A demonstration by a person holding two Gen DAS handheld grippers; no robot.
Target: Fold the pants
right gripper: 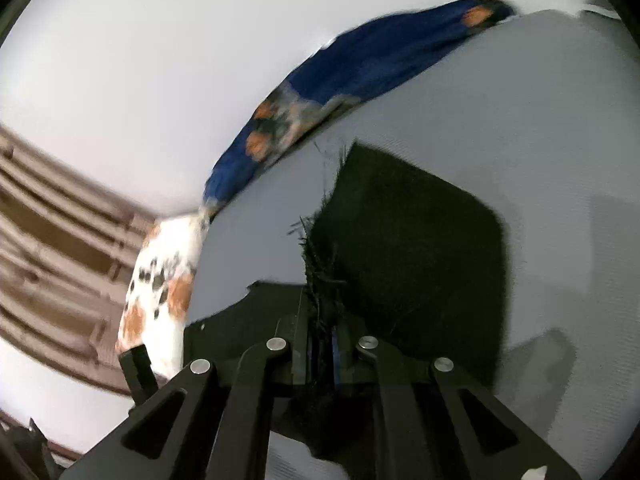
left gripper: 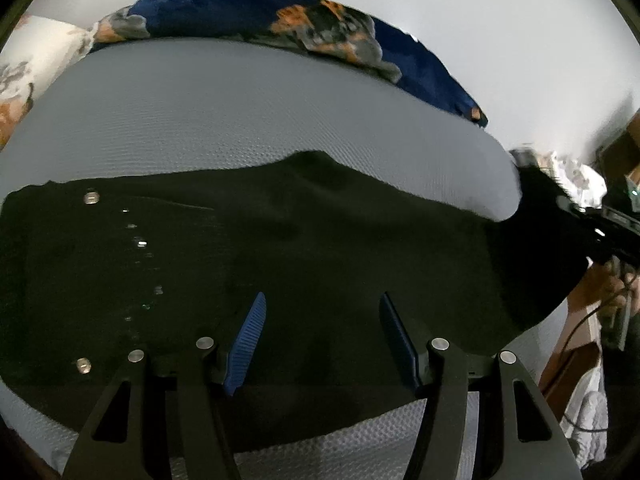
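The right claw (right gripper: 325, 344) pinches the frayed hem of the black pants (left gripper: 280, 248), lifting it off the bed (left gripper: 240, 112) for folding; above the pants, the left claw (left gripper: 322, 316) hovers spread, empty.

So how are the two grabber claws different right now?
The left gripper has its blue fingers spread apart with nothing pinched, while the right gripper is squeezed shut on the frayed end of the black pants. The left one hangs over the pants lying flat on the bed; the right one lifts its bit of cloth up. Both have black arms and blue pads.
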